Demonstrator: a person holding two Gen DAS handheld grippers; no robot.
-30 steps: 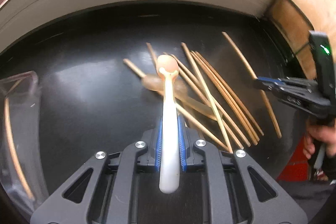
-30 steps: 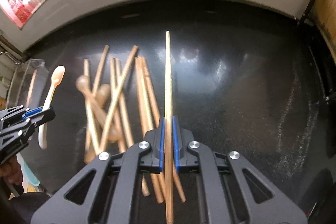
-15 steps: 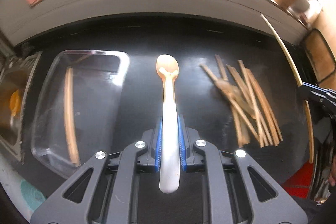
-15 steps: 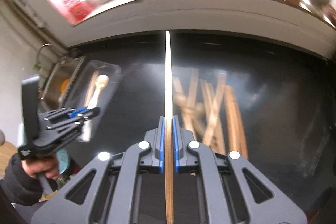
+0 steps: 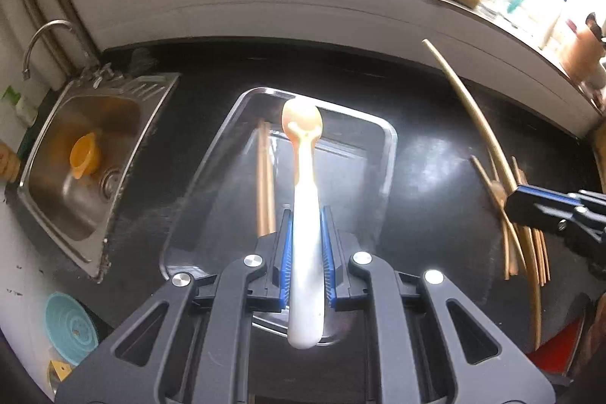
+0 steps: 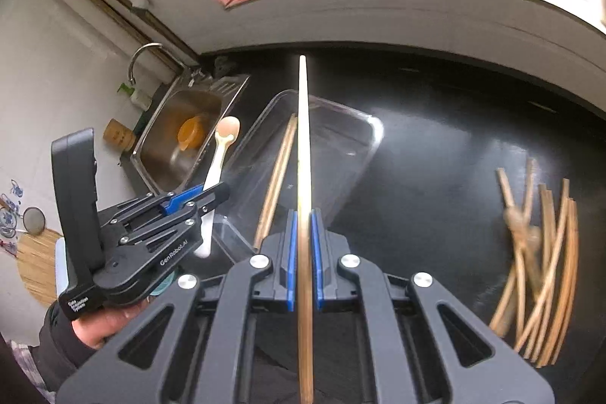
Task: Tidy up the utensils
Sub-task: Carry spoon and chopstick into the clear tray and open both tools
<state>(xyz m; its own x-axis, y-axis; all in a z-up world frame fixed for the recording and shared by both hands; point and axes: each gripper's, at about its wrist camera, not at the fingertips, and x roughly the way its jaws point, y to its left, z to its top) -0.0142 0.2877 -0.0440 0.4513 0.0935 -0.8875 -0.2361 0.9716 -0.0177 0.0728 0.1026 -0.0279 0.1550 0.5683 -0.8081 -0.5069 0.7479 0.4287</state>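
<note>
Black countertop (image 5: 435,154) beside a steel sink (image 5: 94,154) is seen from both wrist cameras, with a clear tray (image 5: 390,154) set near the sink. A white spoon (image 5: 305,214) is gripped in the closed left gripper (image 5: 306,245) and held over the tray, where chopsticks (image 5: 265,177) already lie. A single chopstick (image 6: 305,177) is clamped in the closed right gripper (image 6: 303,252), its tip reaching across the tray. A loose pile (image 6: 538,252) is left on the counter, well apart. Collision between the two close-held tools is judged possible; a long stick released off-centre could be tipped over the rim.
</note>
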